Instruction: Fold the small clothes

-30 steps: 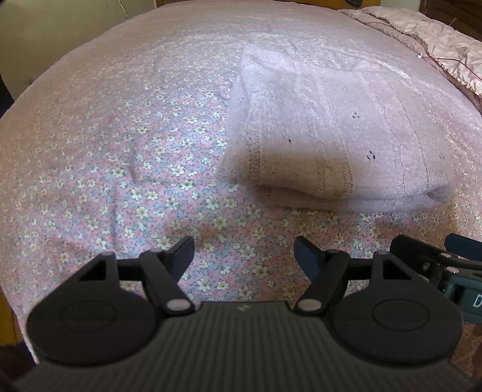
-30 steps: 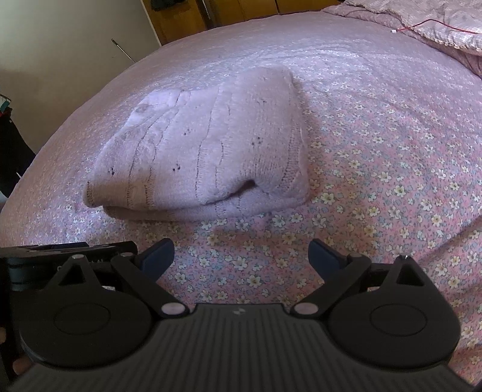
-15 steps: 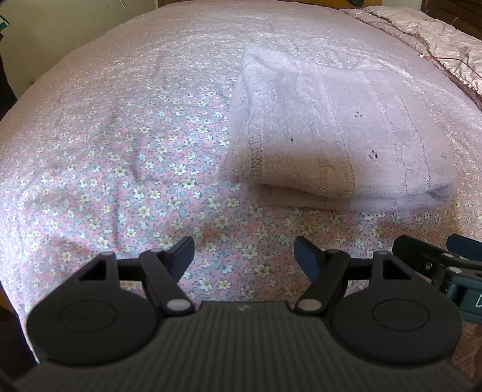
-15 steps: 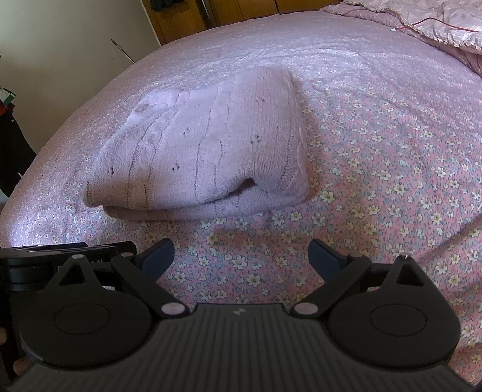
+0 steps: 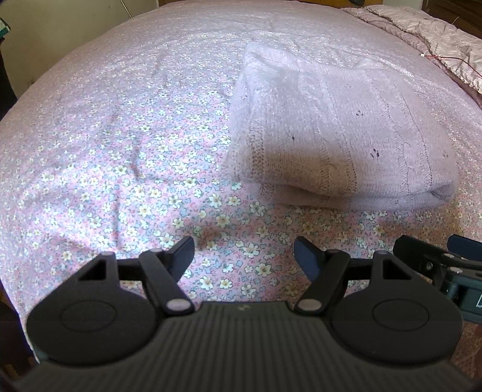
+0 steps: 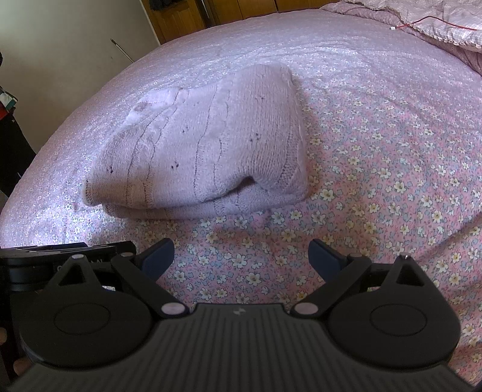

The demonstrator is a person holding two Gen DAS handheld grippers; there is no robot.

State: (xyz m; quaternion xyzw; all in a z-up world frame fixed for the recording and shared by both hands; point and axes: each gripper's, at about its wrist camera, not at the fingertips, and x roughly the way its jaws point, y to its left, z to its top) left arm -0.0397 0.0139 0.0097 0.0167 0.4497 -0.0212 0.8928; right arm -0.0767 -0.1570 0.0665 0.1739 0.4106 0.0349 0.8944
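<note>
Nothing has moved since the earlier frames: both grippers and the folded garment are in the same places as one second ago. On the left wrist view, the left gripper (image 5: 244,253) hangs at 6 o'clock above the floral bedsheet (image 5: 120,169), its fingers (image 5: 182,251) apart with only the sheet between them. The folded lilac knitted sweater (image 5: 340,144) lies at about 1 o'clock from it, flat on the sheet, well apart from the fingertips. On the right wrist view, the right gripper (image 6: 241,256) has also its fingers (image 6: 323,256) spread wide and empty, and the sweater (image 6: 205,150) lies at about 11 o'clock from it, its folded edge turned toward the camera. A quilted blanket (image 6: 436,18) with a thin red cable (image 6: 433,22) on it lies at 1 o'clock, at the far edge of the bed.
</note>
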